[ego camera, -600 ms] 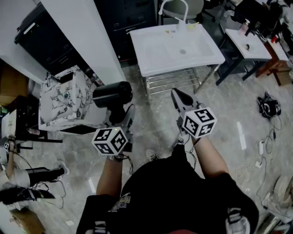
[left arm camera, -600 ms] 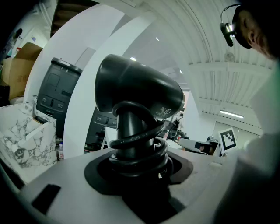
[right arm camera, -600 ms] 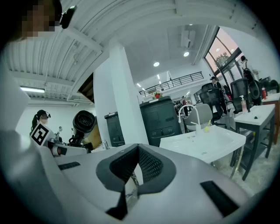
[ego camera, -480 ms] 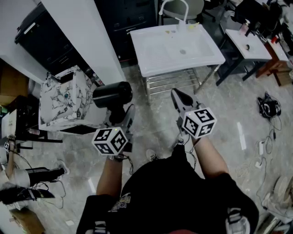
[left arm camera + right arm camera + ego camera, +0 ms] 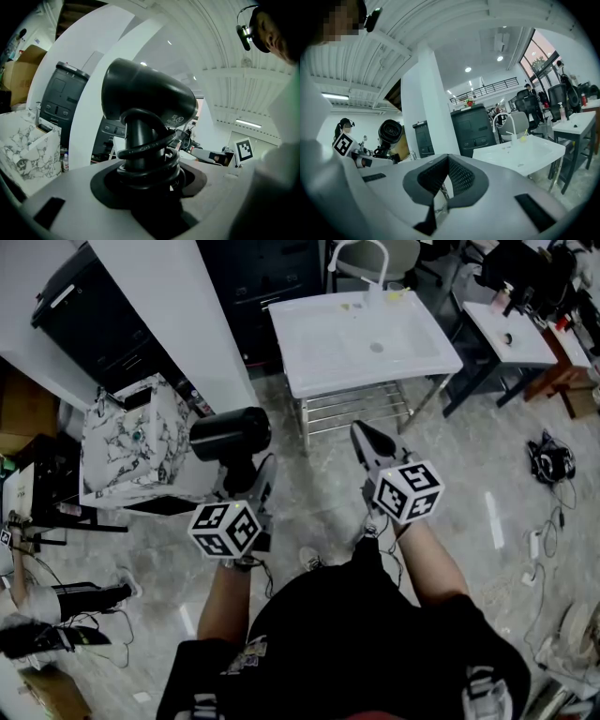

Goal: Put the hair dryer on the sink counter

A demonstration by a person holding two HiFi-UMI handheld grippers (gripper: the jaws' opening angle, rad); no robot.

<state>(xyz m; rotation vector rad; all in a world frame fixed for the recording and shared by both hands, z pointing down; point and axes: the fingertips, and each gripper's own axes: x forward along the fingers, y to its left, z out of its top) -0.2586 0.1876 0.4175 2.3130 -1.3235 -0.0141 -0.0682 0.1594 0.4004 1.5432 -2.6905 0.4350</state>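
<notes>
The left gripper clamped the upright black plastic hair dryer by its handle. The white sink counter lay well ahead-right of its fingers. The right gripper was closed and empty.

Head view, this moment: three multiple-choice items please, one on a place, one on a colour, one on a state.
1. Where is the black hair dryer relative to the white sink counter?
A) lying on it
B) short of it, held up in the left gripper
C) on the rack under it

2. What colour is the curved tap at the sink?
A) white
B) red
C) black

3. How do the right gripper's jaws stand?
A) together, nothing between
B) clamped on the dryer
C) wide apart

Answers:
1 B: its cord-wrapped handle sits clamped between the left jaws, with floor between it and the counter.
2 A: it matches the white basin.
3 A: the right gripper view shows the pads meeting on nothing.
</notes>
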